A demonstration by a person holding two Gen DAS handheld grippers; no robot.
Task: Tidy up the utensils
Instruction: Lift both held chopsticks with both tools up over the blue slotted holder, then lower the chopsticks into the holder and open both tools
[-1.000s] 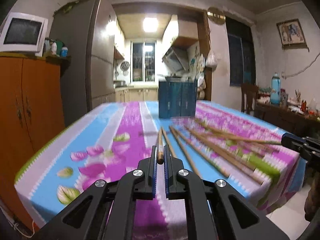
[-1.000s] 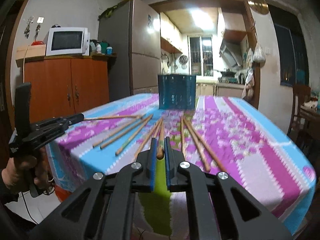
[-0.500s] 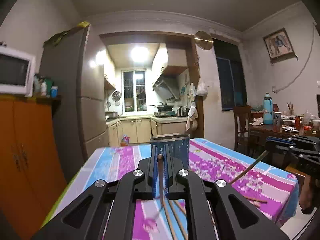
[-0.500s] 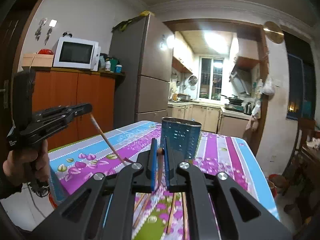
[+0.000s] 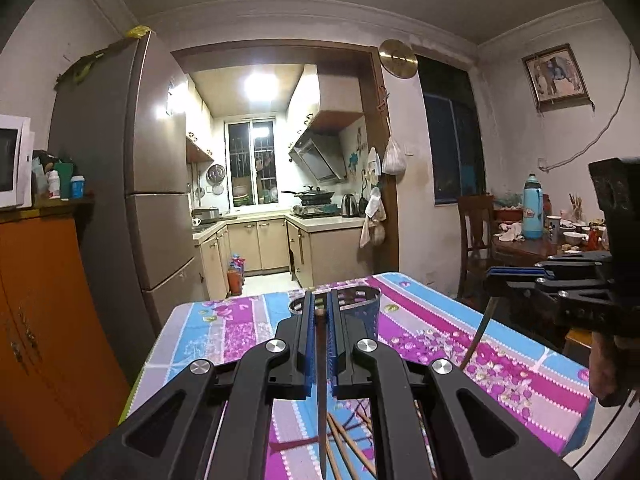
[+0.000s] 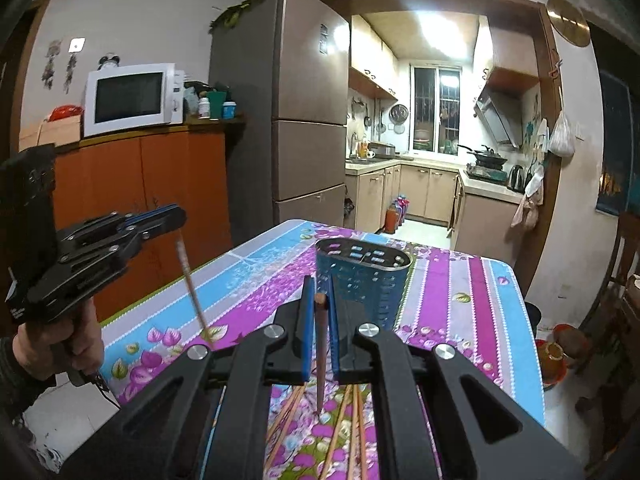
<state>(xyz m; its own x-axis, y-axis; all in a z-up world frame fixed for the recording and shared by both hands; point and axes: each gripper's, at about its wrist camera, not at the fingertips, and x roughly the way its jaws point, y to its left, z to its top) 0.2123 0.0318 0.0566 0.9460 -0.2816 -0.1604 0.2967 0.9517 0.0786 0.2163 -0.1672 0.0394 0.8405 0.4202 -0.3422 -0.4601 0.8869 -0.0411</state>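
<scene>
Two grippers, left gripper [image 5: 319, 314] and right gripper [image 6: 319, 298], jaws each clenched on one chopstick [image 5: 321, 408], one blue holder [image 6: 362, 280]

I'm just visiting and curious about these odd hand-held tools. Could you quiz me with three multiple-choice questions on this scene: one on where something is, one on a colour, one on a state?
1. Where does the perforated utensil holder stand?
A. on the orange cabinet
B. on the flowered tablecloth, ahead of the grippers
C. on the kitchen counter

2. What colour is the holder?
A. blue
B. red
C. white

3. What is the right gripper doing?
A. open, holding nothing
B. shut on a spoon
C. shut on a chopstick

Answers:
1 B: it sits on the tablecloth, beyond the fingertips in both views.
2 A: its perforated wall reads blue.
3 C: a chopstick hangs down, pinched between the blue pads; the left gripper grips its own chopstick likewise.
</scene>
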